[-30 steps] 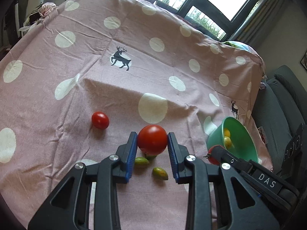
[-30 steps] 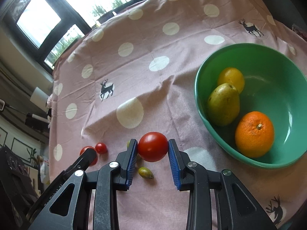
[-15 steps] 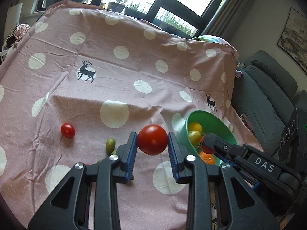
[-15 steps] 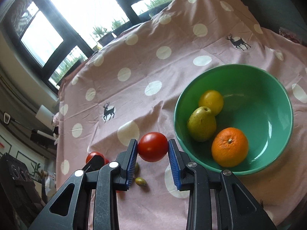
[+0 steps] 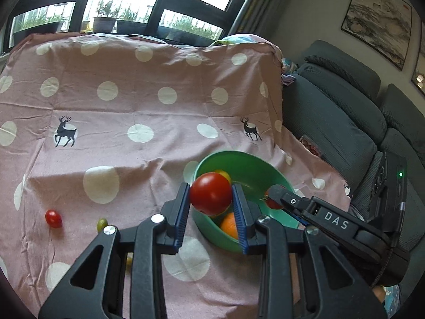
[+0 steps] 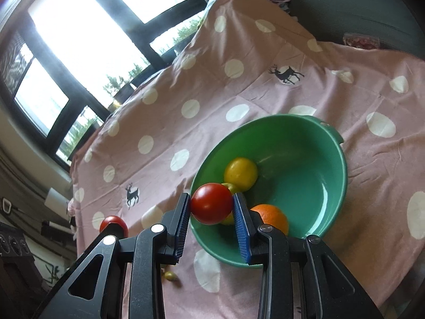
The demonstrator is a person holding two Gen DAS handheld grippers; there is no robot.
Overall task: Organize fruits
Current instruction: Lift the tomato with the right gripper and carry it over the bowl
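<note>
My left gripper (image 5: 211,198) is shut on a large red tomato (image 5: 209,190), held above the near left rim of the green bowl (image 5: 265,163). My right gripper (image 6: 211,206) is shut on a second red tomato (image 6: 211,200), which hangs over the bowl's (image 6: 329,186) near rim. In the bowl lie a yellow fruit (image 6: 240,174), an orange (image 6: 271,216) and a pear mostly hidden behind the tomato. The left wrist view shows the right gripper (image 5: 276,199) over the bowl from the right. The left gripper (image 6: 113,226) shows at the lower left of the right wrist view.
A pink dotted cloth (image 5: 159,122) covers the table. On it lie a cherry tomato (image 5: 53,218), a small green fruit (image 5: 101,223) and another small yellowish one (image 6: 170,275). A grey sofa (image 5: 332,122) stands just beyond the table's right edge. Windows run along the far side.
Both grippers have carried their tomatoes up and to the right, from above the small fruits on the cloth to the bowl's near rim. Neither grip has changed.
</note>
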